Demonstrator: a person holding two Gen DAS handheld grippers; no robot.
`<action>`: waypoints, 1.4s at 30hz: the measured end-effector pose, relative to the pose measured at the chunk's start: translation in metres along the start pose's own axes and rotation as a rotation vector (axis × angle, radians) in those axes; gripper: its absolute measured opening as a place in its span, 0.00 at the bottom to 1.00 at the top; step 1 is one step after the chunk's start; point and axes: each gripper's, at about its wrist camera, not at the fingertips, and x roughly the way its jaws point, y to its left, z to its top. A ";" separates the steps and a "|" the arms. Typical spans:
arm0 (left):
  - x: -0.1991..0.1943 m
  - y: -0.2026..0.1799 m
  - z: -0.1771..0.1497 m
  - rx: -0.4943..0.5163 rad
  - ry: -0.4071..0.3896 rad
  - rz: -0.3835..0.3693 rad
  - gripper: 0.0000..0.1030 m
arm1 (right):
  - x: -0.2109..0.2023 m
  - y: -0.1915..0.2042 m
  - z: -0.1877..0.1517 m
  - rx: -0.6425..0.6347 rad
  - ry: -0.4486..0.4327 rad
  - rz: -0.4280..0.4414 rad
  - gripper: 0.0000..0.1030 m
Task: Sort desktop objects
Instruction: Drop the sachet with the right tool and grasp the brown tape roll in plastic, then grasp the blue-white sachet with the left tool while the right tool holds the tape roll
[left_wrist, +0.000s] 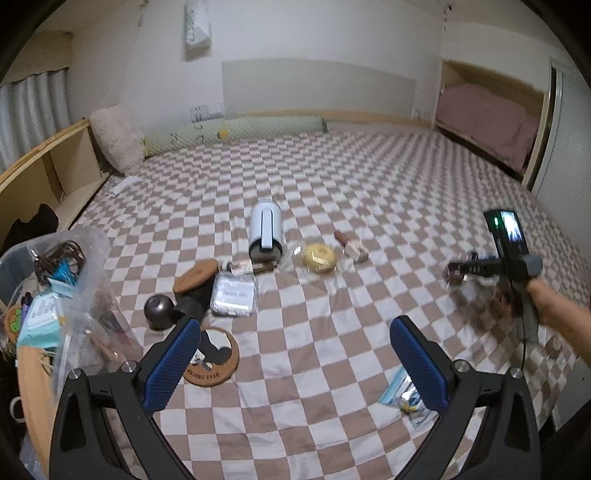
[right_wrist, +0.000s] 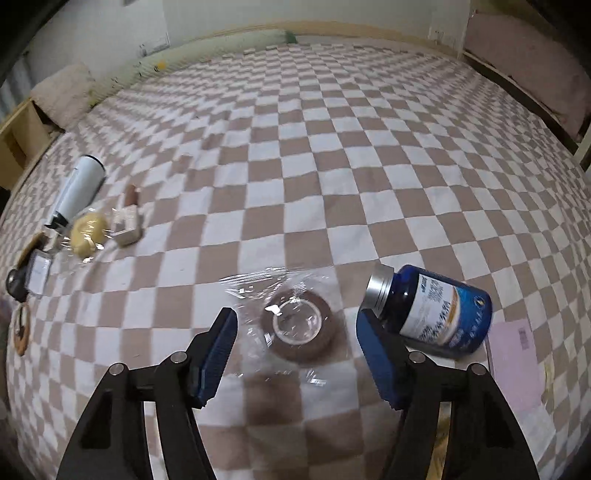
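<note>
In the left wrist view, the left gripper (left_wrist: 295, 354) hangs over the checkered bedspread (left_wrist: 332, 221) with its 2 blue fingers (left_wrist: 173, 365) spread wide and nothing between them. Beyond it lie a white cylindrical bottle (left_wrist: 265, 229) on its side, a yellow wrapped roll (left_wrist: 319, 257), a small clear box (left_wrist: 235, 296), a dark round ball (left_wrist: 159, 312) and a cork coaster (left_wrist: 216, 356) just beside the left finger. A clear bin (left_wrist: 55, 295) packed with items stands at the left edge, and a teal packet (left_wrist: 406, 400) lies by the right finger. The other handheld device shows blurred at far right. In the right wrist view, the right gripper (right_wrist: 297, 350) has its 2 fingers apart, straddling a plastic-wrapped roll of brown tape (right_wrist: 300, 325) that lies flat on the bedspread, the pads not touching it. A blue pill bottle (right_wrist: 436, 314) lies tipped on its side against the outer face of the right finger, and a pink card (right_wrist: 513, 365) lies just beyond it.
</note>
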 end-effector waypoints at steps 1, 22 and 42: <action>0.004 -0.002 -0.004 0.013 0.011 0.001 1.00 | 0.006 0.001 0.001 -0.007 0.014 -0.001 0.61; 0.047 -0.071 -0.068 0.069 0.159 -0.210 1.00 | -0.009 0.101 -0.059 -0.309 0.130 0.277 0.49; 0.114 -0.123 -0.117 -0.263 0.366 -0.398 0.64 | -0.020 0.122 -0.082 -0.502 0.176 0.328 0.49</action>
